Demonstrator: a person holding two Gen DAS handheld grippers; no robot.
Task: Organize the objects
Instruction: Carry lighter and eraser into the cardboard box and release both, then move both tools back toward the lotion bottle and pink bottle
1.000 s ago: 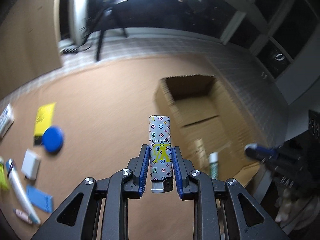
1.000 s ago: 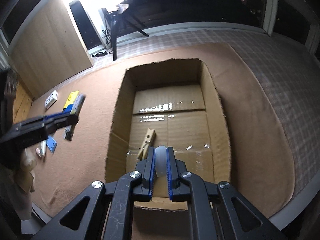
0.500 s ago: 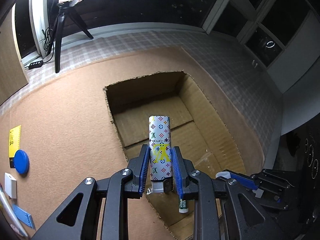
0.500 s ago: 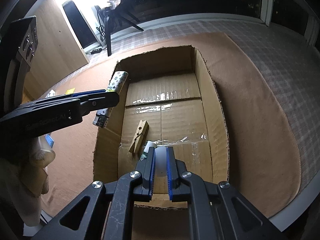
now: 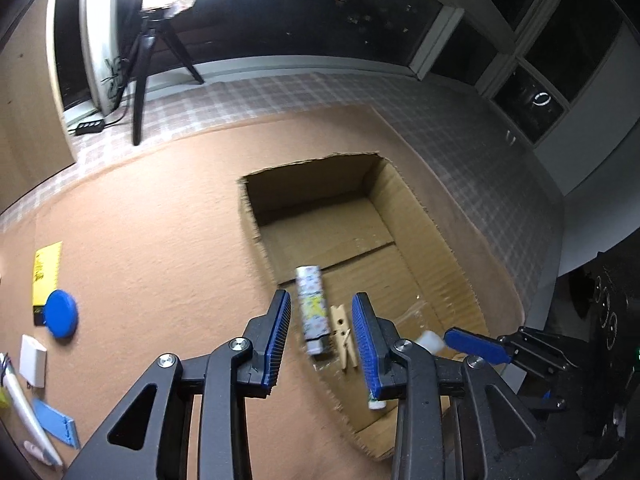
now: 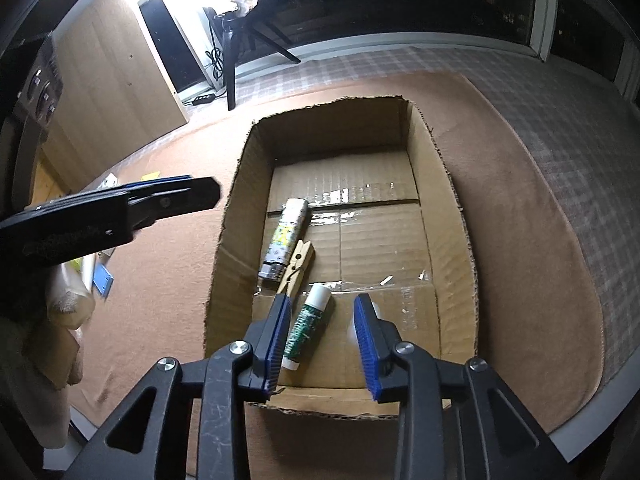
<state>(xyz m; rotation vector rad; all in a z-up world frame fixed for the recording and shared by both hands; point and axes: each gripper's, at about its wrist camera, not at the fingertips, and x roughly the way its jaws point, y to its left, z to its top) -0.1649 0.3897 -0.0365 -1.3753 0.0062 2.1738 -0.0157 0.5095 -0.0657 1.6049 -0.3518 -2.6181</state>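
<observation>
An open cardboard box (image 6: 448, 184) (image 5: 436, 240) sits on the brown mat. Inside lie a patterned lighter (image 6: 286, 238) (image 5: 312, 312), a wooden clothespin (image 6: 296, 266) (image 5: 344, 336) and a green-and-white tube (image 6: 308, 326) (image 5: 378, 402). My left gripper (image 5: 322, 338) is open and empty above the box's near left edge; it also shows in the right wrist view (image 6: 180, 196). My right gripper (image 6: 322, 340) is open and empty above the tube; one of its fingers (image 5: 476, 346) shows in the left wrist view.
On the mat left of the box lie a yellow card (image 5: 46, 272), a blue round lid (image 5: 60, 318), a white block (image 5: 34, 360), a white tube (image 5: 24, 412) and a blue flat piece (image 5: 56, 426). A tripod (image 5: 148, 68) with a ring light stands at the back.
Both grippers have opened. The lighter dropped from the left gripper into the box beside the clothespin. The tube left the right gripper and lies on the box floor.
</observation>
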